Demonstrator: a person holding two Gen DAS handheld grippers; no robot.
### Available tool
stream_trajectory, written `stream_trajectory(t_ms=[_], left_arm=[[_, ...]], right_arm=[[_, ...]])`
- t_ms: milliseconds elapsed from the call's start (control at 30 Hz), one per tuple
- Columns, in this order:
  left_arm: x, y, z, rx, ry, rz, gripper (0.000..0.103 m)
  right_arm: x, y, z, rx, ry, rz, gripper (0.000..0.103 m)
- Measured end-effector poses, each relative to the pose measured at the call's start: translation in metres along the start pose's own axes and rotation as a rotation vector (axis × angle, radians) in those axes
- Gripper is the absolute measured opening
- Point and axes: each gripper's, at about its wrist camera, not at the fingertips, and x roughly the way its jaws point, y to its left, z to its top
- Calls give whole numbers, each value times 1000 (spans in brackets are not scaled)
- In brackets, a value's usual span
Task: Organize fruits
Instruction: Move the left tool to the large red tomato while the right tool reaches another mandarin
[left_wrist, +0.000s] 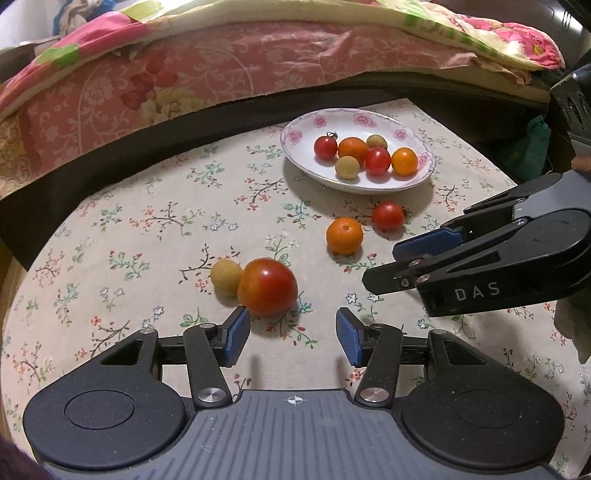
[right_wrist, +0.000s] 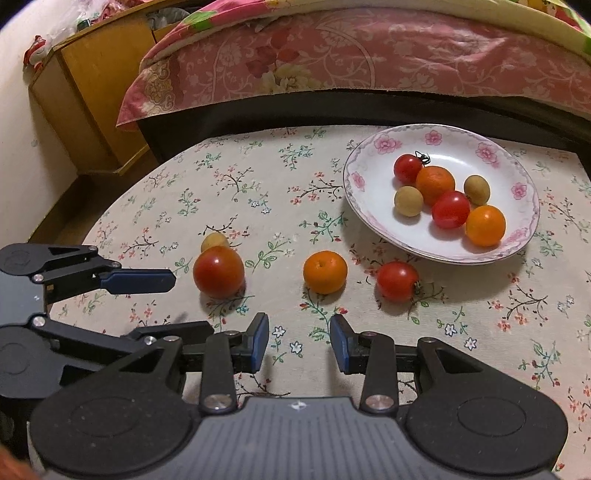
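Observation:
On the floral tablecloth lie a large red tomato, a yellow-brown round fruit touching it, an orange and a small tomato. Further back, a white flowered plate holds several tomatoes, oranges and yellow-brown fruits. My left gripper is open and empty, its left pad just short of the large tomato. My right gripper is open and empty, in front of the orange.
A bed with a pink floral quilt and a dark frame runs along the table's far edge. A wooden cabinet stands at the far left. Bare tablecloth stretches left of the fruits.

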Motion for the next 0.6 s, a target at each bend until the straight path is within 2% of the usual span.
stream_trajectory(t_ms=[267,600], left_arm=[[14,0,8,2,-1,28,61],[30,-1,14,7,1,63,70]], right_arm=[[4,-5,2,4,5,-7,37],[4,-13,1,13,8,-20,37]])
